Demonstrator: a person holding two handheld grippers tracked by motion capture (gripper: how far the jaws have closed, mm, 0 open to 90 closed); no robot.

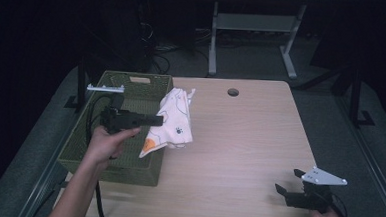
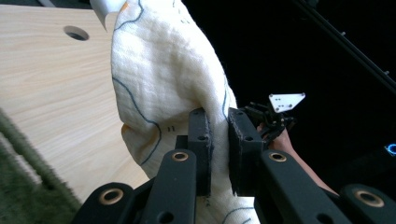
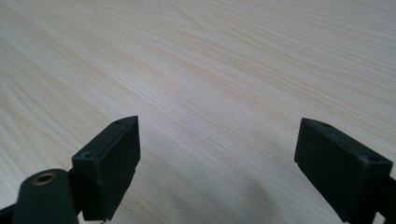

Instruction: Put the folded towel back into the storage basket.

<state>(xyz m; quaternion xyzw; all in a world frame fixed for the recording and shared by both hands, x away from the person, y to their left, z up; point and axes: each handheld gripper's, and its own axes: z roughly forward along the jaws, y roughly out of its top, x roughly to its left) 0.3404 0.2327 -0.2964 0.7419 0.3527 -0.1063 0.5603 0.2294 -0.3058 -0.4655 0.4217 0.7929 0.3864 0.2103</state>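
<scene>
Where readable, no cloth [image 2: 173, 74] lettering

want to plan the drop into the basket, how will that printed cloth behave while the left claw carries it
Probably floppy: the cloth hangs in loose folds from the left claw, draping over the basket rim. Likely light, since a pinch on one fold holds all of it. It may swing or snag on the rim rather than drop cleanly.

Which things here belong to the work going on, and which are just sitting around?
In use:
- cloth, pinched in the left tongs
- green basket, with the cloth hanging over its rim

Idle:
- right tongs, open, low over the table
- desk frame on the floor behind
</scene>
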